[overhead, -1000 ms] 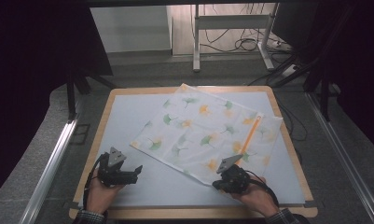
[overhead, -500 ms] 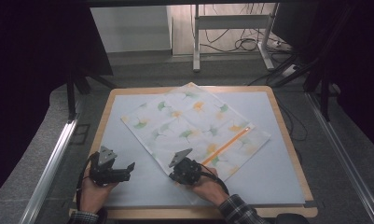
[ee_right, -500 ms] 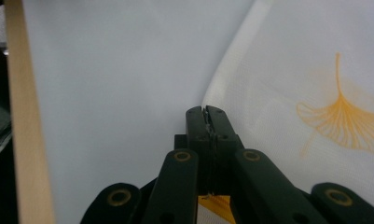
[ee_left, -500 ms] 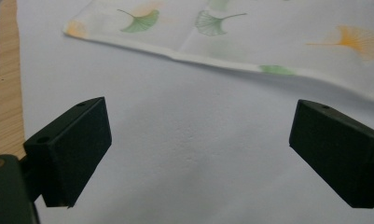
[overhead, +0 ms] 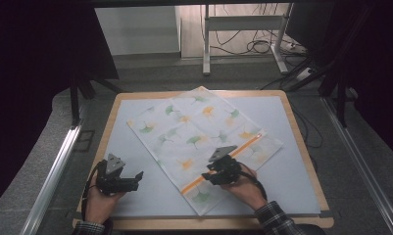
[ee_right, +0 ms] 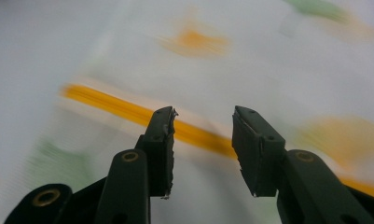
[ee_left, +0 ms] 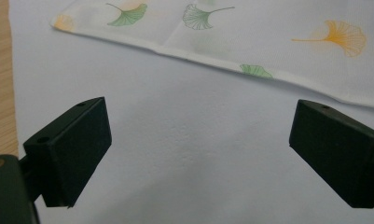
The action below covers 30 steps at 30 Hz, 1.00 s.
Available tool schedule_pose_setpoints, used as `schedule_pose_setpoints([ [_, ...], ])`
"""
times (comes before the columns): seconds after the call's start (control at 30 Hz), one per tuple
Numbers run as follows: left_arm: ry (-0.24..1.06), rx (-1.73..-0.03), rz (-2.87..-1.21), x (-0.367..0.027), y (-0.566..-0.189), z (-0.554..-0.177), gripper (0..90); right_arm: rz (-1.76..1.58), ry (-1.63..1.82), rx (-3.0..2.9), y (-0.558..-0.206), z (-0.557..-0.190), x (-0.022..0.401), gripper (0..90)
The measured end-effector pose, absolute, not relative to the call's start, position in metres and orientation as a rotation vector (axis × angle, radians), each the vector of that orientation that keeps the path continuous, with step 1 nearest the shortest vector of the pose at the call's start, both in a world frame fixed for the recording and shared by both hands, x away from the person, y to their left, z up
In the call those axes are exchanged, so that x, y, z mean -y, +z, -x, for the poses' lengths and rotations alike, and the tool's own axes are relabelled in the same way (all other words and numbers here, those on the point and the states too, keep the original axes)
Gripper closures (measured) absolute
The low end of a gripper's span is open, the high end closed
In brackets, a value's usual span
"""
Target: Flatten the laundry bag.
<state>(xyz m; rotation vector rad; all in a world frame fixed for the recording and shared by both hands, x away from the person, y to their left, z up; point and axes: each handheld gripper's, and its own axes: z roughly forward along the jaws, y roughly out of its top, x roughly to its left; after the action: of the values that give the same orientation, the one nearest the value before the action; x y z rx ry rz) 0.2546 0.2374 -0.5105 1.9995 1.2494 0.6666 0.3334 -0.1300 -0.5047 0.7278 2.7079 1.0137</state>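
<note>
In the high view the person's left hand (overhead: 100,203) comes in at the desk's near left corner, holding the left claw (overhead: 130,180) low over the bare pale-blue mat (overhead: 292,161), its jaws pointing right toward the cloth (overhead: 204,137) but apart from it. The right hand (overhead: 245,188) reaches in from the near edge and holds the right claw (overhead: 209,175) over the cloth's near part, right at the orange stripe (overhead: 233,155), jaws pointing left. The cloth, white with green and orange leaf prints, lies spread flat and turned diagonally on the mat, its far corner reaching the desk's (overhead: 204,225) far wooden rim. The left claw view shows its jaws wide apart with nothing between them, the cloth's hemmed edge (ee_left: 212,63) ahead across a strip of mat, and a sliver of the wooden rim at the left. The right claw view, blurred, shows its jaws partly apart, close above the cloth, with the stripe (ee_right: 128,112) running behind them; nothing is gripped.
</note>
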Motion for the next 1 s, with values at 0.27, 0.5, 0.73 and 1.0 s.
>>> schedule_pose_setpoints([
  [0.27,0.662,-1.245,-2.005,-0.237,-0.512,-0.255,5.1,-0.929,0.963,-2.493,-0.492,-0.368,0.212,59.9],
  [0.5,0.660,-1.233,-2.015,-0.235,-0.513,-0.255,5.1,-1.124,0.876,-2.327,-0.488,-0.394,0.281,69.3],
  [0.73,0.656,-1.226,-2.028,-0.233,-0.513,-0.256,5.1,-1.218,0.813,-2.257,-0.492,-0.410,0.313,70.0],
  [1.0,0.655,-1.224,-2.031,-0.230,-0.515,-0.257,5.1,-1.300,0.787,-2.251,-0.505,-0.428,0.331,54.2],
])
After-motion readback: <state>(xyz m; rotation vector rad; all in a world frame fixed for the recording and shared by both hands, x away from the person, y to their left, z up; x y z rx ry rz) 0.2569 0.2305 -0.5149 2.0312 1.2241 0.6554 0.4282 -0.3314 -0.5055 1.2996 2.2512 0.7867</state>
